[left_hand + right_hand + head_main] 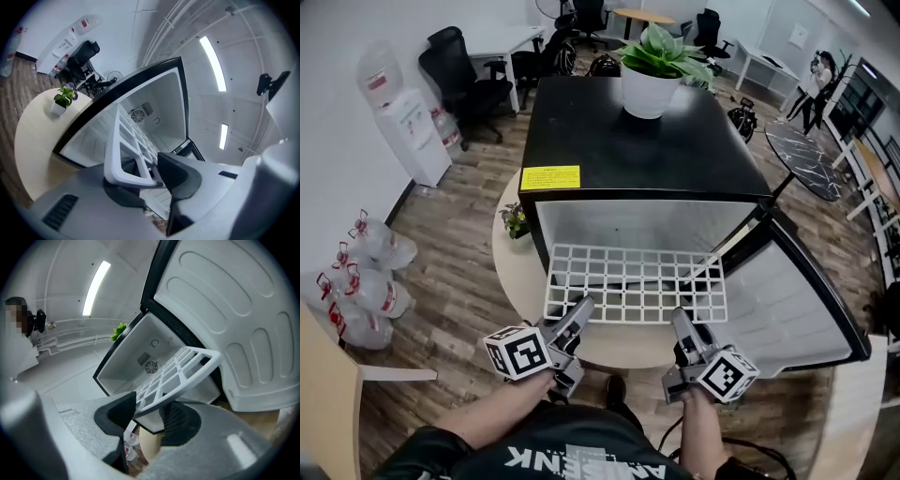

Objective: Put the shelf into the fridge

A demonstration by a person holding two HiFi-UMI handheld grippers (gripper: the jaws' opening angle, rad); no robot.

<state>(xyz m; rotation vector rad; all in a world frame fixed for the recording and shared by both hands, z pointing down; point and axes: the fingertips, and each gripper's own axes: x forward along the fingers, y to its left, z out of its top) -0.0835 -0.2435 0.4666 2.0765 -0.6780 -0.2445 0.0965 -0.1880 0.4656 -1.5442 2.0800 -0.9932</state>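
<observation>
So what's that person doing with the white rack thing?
A person has a hand-held gripper in each hand. The left hand-held gripper and the right hand-held gripper both clamp the near edge of the white shelf. They hold it at the mouth of the small black fridge, whose door is open. Most of the shelf is outside the fridge.

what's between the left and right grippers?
Head view: only the near edge of the white grid shelf, which left gripper and right gripper each clamp; beneath it, bare round table.
</observation>
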